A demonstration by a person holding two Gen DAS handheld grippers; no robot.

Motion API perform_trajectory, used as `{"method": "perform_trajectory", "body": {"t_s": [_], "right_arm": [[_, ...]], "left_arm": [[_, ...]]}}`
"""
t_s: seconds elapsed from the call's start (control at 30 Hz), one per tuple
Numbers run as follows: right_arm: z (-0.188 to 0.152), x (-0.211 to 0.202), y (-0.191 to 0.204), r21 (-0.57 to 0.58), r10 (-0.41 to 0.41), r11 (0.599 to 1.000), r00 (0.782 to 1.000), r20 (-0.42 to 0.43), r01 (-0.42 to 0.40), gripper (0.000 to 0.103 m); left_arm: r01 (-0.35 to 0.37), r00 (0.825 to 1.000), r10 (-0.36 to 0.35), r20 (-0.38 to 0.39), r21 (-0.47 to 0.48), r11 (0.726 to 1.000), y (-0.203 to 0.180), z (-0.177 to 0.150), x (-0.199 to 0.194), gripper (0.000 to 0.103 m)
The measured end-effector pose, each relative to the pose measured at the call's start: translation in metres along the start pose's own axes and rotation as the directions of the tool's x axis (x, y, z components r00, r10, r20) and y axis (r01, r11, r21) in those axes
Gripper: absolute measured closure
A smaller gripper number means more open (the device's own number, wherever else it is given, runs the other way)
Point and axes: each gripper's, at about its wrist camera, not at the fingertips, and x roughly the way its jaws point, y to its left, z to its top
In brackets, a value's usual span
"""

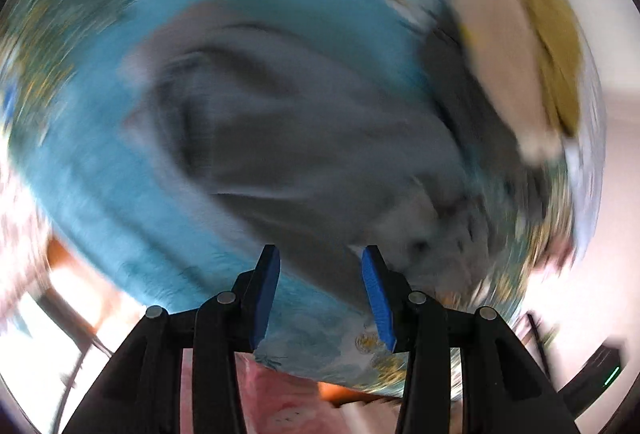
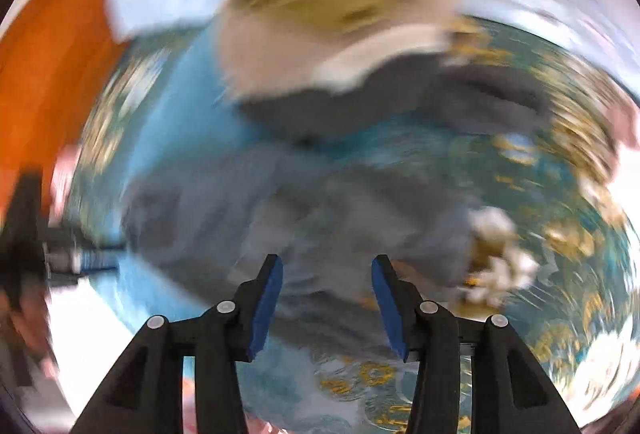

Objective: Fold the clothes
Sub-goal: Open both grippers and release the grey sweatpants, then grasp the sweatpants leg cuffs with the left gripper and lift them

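Note:
Both views are heavily motion-blurred. A grey garment [image 1: 288,138] lies rumpled on a blue patterned cloth [image 1: 100,174]. My left gripper [image 1: 320,262] is open and empty above the garment's near edge. In the right wrist view the grey garment [image 2: 280,202] lies ahead of my right gripper [image 2: 326,270], which is open and empty. The left gripper [image 2: 80,258] shows at the left edge of that view, beside the garment.
A pile of other clothes, beige [image 1: 492,46] and mustard yellow [image 1: 556,46], with a dark grey piece [image 2: 400,102], lies beyond the grey garment. An orange surface [image 2: 48,66] stands at the left. A white sheet [image 2: 160,2] lies behind the pile.

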Motion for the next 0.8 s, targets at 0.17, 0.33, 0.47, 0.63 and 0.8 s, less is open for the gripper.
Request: {"method": "perform_trajectory", "body": {"t_s": [0.17, 0.33, 0.47, 0.63, 0.8], "right_arm": [[0.002, -0.025, -0.089, 0.259, -0.106, 0.961, 0.994, 0.012, 0.1, 0.053], [-0.019, -0.036, -0.133, 0.346, -0.148, 0.926, 0.989, -0.027, 0.148, 0.049], [-0.036, -0.044, -0.162, 0.378, -0.159, 0.911, 0.986, -0.048, 0.165, 0.046], [-0.051, -0.056, -0.19, 0.368, -0.202, 0.904, 0.976, -0.083, 0.219, 0.045], [-0.059, -0.061, -0.211, 0.39, -0.214, 0.889, 0.97, -0.112, 0.241, 0.045]], "left_arm": [[-0.101, 0.995, 0.083, 0.059, 0.455, 0.885, -0.13, -0.04, 0.029, 0.053], [-0.27, 0.962, 0.2, 0.185, 0.746, 0.609, -0.226, -0.107, 0.085, 0.052], [-0.429, 0.893, 0.336, 0.3, 0.794, 0.43, -0.246, -0.137, 0.139, 0.052], [-0.531, 0.819, 0.441, 0.367, 0.776, 0.339, -0.237, -0.134, 0.18, 0.052], [-0.497, 0.858, 0.412, 0.308, 0.702, 0.51, -0.222, -0.104, 0.158, 0.096]]}}
